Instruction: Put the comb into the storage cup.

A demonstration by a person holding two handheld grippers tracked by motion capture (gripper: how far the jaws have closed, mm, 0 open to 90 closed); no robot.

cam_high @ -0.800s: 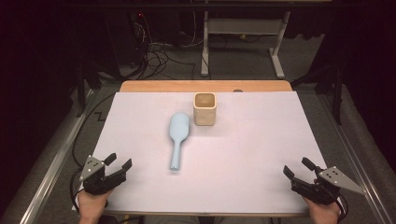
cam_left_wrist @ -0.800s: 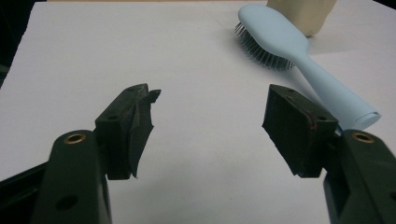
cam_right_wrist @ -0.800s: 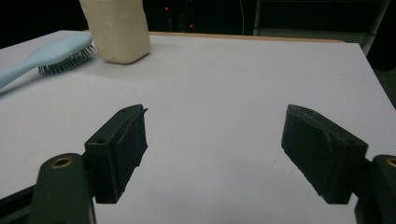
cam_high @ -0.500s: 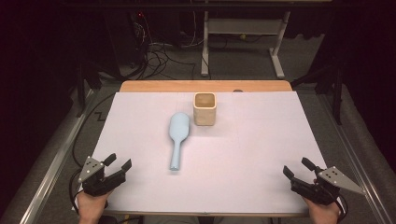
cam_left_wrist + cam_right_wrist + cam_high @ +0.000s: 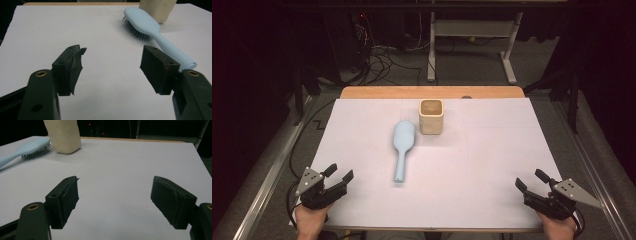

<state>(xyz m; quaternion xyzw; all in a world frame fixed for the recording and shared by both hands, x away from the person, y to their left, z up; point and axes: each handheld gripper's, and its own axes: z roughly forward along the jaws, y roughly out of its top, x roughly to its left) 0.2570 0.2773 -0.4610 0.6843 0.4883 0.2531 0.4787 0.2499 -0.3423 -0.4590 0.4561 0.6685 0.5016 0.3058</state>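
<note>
Blue hairbrush [image 5: 402, 148] — ahead of left hand-held gripper [image 5: 339, 173], apart | both hand-held grippers released

High view looks down; both gripper views (low, forward-facing) share the hairbrush [image 5: 150, 27].

- No text, label, brand, number or sign can be read on the brush [image 5: 402, 145], on the cup [image 5: 431, 116] or on the table [image 5: 492, 150].
</note>
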